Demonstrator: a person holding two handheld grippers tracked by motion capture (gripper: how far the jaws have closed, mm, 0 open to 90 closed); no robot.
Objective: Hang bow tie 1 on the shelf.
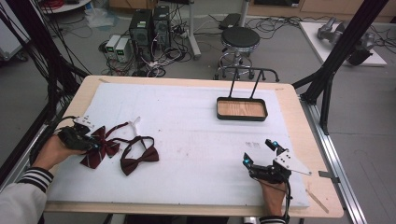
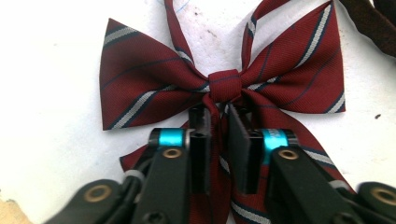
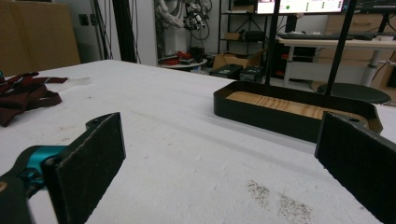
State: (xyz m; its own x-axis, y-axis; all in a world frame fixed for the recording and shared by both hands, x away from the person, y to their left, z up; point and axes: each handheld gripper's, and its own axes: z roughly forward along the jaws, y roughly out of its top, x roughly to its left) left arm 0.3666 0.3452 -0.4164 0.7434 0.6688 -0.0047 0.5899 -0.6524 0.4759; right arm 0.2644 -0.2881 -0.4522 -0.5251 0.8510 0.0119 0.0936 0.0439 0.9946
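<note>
1. Jaws of the left gripper [image 2: 219,123] are pinched onto the striped bow tie [image 2: 224,84], gripping the fabric just below its centre knot.
2. Cloth this soft looks light and limp; I'd judge the wings will droop once lifted, so the knot is the firmest spot to hold.
3. Beside it on the white mat [image 1: 196,135] lies a plain dark bow tie [image 1: 139,158].
4. Far across, the right gripper [image 1: 260,151] rests with jaws spread wide and nothing between them, near the wooden tray [image 1: 242,109].
</note>
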